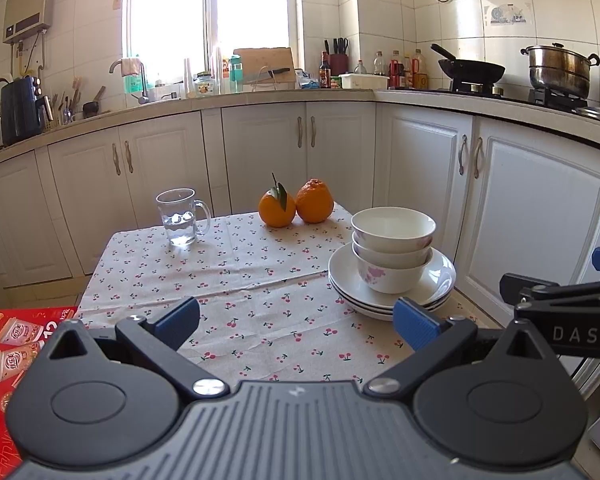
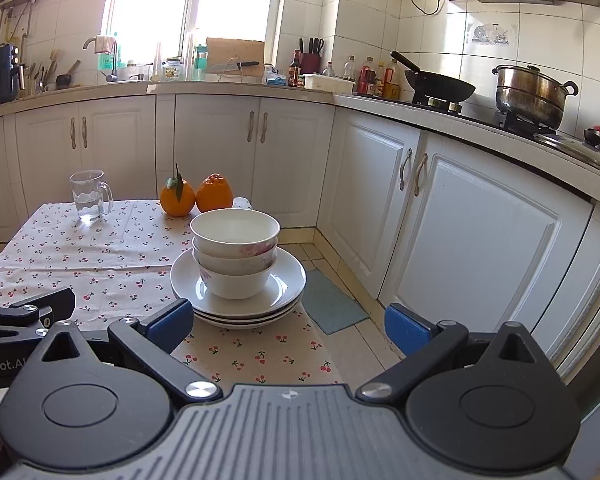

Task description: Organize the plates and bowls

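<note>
Tabletop (image 1: 260, 280) under a cherry-print cloth filled the middle of both views, with white kitchen cabinets (image 1: 260, 152) and a cluttered counter wrapping behind it from nine o'clock round to three.

On the cloth, the stack of plates (image 2: 284, 280) sat at the tabletop's right edge, toward two o'clock from the left camera and close to twelve from the right one. Three shallow white plates appeared nested there, and the bowls (image 2: 235, 254), three of them with pink flowers, were nested upright on the top plate. That reads as the finished arrangement: bowls inside bowls, plates under all, so the pile takes one spot and stands steady, though it lay near the cloth's edge.

Farther back at twelve o'clock lay two oranges (image 1: 296, 208), touching each other, and at eleven a glass mug (image 1: 180, 216) holding a little water, well apart from the crockery and probably left alone as not part of the job.

The left hand-held gripper (image 1: 296, 320) hung spread wide and held nothing, its blue pads over bare cloth short of the stack. The right hand-held gripper (image 2: 288, 320) was likewise wide and empty, its left pad just before the plates' rim, suggesting release after setting down.
</note>
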A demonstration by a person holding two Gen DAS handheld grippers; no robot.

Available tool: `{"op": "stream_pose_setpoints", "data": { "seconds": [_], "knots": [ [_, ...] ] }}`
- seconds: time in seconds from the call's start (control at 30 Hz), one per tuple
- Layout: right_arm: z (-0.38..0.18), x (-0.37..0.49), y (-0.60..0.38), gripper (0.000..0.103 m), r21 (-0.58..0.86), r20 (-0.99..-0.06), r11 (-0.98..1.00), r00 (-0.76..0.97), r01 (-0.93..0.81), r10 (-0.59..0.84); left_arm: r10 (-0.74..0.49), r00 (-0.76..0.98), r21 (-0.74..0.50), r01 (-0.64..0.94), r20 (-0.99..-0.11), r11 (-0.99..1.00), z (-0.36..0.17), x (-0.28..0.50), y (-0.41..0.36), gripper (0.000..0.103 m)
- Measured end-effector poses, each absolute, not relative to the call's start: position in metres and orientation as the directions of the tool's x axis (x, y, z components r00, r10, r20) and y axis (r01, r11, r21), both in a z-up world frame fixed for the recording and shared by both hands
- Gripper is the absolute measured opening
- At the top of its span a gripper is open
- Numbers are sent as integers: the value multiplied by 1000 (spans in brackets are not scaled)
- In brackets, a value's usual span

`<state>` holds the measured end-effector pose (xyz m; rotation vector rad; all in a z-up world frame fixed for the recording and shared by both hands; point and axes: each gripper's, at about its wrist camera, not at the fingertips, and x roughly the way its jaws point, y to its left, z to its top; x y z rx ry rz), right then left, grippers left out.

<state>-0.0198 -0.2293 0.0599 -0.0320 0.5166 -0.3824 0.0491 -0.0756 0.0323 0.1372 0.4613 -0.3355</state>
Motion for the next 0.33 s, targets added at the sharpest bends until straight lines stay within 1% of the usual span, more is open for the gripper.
{"op": "stream_pose_setpoints", "data": {
  "seconds": [0.33],
  "knots": [
    [61,-20,-228,103,-130,-470,928,802,350,-368,-287,842,55,349,-456,936,34,49,-75,102]
  ]
}}
